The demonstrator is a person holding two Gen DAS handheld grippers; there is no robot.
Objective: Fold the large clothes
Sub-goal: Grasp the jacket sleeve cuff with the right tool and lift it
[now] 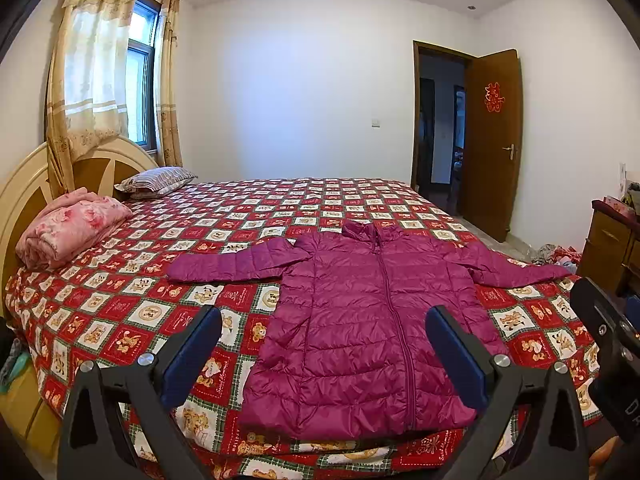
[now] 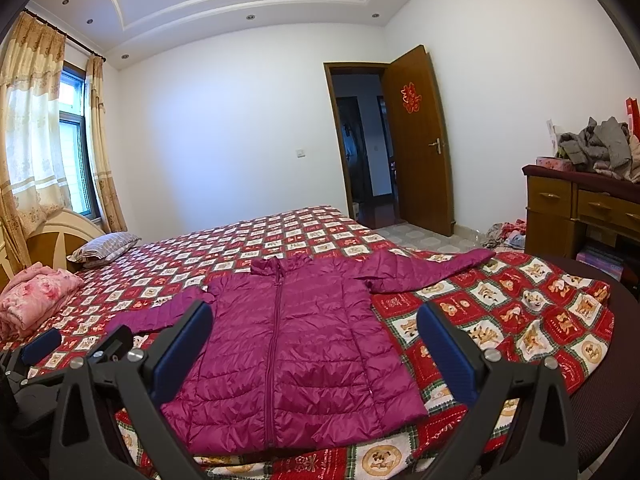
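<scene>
Both grippers, left gripper point(image 1: 323, 354) and right gripper point(image 2: 314, 350), hover spread wide; the puffy jacket point(image 1: 368, 328) looks light, slippery, best pinched at a sleeve cuff point(image 1: 180, 271).

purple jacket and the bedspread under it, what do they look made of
Purple jacket: seemingly thin, shiny nylon-like shell over padding; it shows glossy highlights and puffy stitched bands. Bedspread: looks like matte printed cotton-type cloth, possibly quilted; it has no sheen and a flat checked bear print.

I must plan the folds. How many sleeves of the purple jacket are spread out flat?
2: left sleeve lies toward the headboard; right sleeve lies toward the door side. Neither is folded yet.
</scene>
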